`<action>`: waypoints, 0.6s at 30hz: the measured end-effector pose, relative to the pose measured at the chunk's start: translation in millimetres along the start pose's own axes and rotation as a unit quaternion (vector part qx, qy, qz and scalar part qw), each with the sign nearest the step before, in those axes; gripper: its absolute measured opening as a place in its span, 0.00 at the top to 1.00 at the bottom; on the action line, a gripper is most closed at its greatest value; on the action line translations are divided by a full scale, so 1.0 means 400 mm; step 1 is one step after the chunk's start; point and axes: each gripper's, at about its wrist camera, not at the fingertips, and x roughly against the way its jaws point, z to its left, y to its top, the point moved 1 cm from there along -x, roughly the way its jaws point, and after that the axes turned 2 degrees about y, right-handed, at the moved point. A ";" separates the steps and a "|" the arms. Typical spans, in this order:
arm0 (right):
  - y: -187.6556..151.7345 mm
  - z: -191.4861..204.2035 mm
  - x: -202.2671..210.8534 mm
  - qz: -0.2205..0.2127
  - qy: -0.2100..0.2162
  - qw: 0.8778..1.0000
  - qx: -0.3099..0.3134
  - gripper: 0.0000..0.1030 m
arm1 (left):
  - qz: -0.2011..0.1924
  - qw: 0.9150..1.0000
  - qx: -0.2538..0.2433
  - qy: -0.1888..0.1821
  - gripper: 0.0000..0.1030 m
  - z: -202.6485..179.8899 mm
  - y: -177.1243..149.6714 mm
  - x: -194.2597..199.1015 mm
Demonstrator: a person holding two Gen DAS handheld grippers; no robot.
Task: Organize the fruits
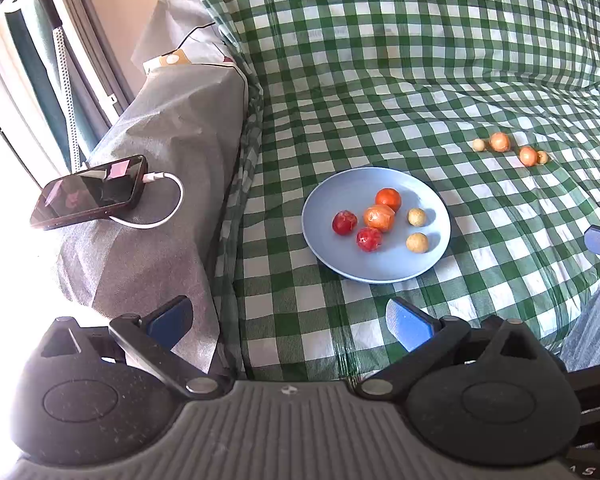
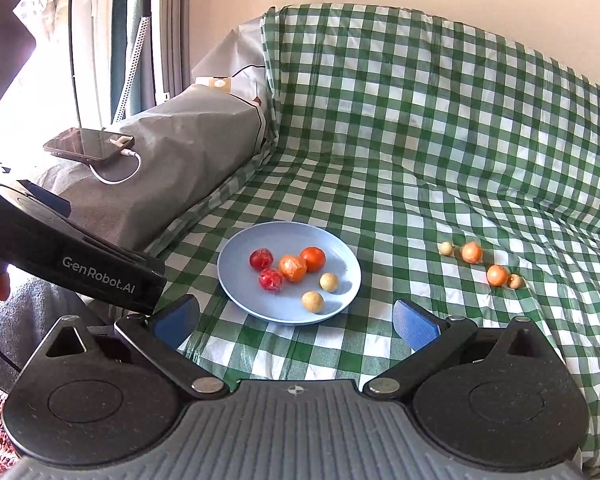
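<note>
While both hang empty, left gripper [image 1: 288, 320] and right gripper [image 2: 296, 320] gape wide.

one plate [image 1: 320, 236], ten fruits [image 1: 378, 218], one phone [image 1: 88, 192], two tools [image 1: 288, 320].

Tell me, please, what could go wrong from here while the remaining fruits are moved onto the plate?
The four loose fruits are small and round on a soft, creased checked cloth, so a nudge may roll them away. The blue plate rests on that same yielding surface and might tip if pressed at its rim.
</note>
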 end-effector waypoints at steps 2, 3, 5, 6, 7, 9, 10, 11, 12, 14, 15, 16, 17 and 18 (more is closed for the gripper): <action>0.001 0.001 0.000 0.000 0.000 1.000 0.001 0.01 | -0.001 1.000 0.000 0.000 0.00 0.000 0.001 0.000; 0.001 0.001 0.001 0.000 -0.001 1.000 0.001 0.01 | -0.001 1.000 0.000 0.000 0.00 0.000 0.001 0.000; 0.002 0.002 0.001 0.000 -0.001 1.000 0.001 0.01 | -0.001 1.000 0.000 0.000 0.00 -0.001 0.002 0.000; 0.002 0.003 0.001 0.001 -0.001 1.000 0.001 0.01 | 0.000 1.000 0.000 0.000 0.00 -0.001 0.002 -0.001; 0.002 0.003 0.000 0.001 -0.002 1.000 0.000 0.01 | 0.000 1.000 0.000 0.000 0.00 -0.002 0.003 -0.001; 0.001 0.001 0.000 0.002 -0.002 1.000 -0.001 0.01 | 0.002 1.000 -0.002 0.000 0.00 -0.004 0.004 -0.005; 0.000 0.000 -0.001 0.003 -0.002 1.000 -0.002 0.01 | 0.003 1.000 -0.003 0.000 0.00 -0.006 0.004 -0.007; -0.001 -0.002 -0.002 0.004 -0.002 1.000 -0.003 0.01 | 0.004 1.000 -0.004 0.000 0.00 -0.007 0.004 -0.009; -0.002 -0.003 -0.004 0.005 -0.002 1.000 -0.004 0.01 | 0.004 1.000 -0.005 0.000 0.00 -0.008 0.005 -0.011; -0.004 -0.007 -0.008 0.008 -0.002 1.000 -0.007 0.01 | 0.006 1.000 -0.006 0.000 0.00 -0.010 0.007 -0.016; -0.004 -0.010 -0.012 0.010 -0.002 1.000 -0.008 0.01 | 0.007 1.000 -0.006 0.000 0.00 -0.011 0.009 -0.019; -0.005 -0.012 -0.016 0.011 -0.003 1.000 -0.009 0.01 | 0.008 1.000 -0.006 0.000 0.00 -0.012 0.011 -0.023; -0.006 -0.016 -0.019 0.013 -0.003 1.000 -0.011 0.01 | 0.010 1.000 -0.007 0.000 0.00 -0.012 0.014 -0.027; -0.006 -0.019 -0.022 0.014 -0.003 1.000 -0.014 0.01 | 0.010 1.000 -0.008 0.000 0.00 -0.013 0.017 -0.030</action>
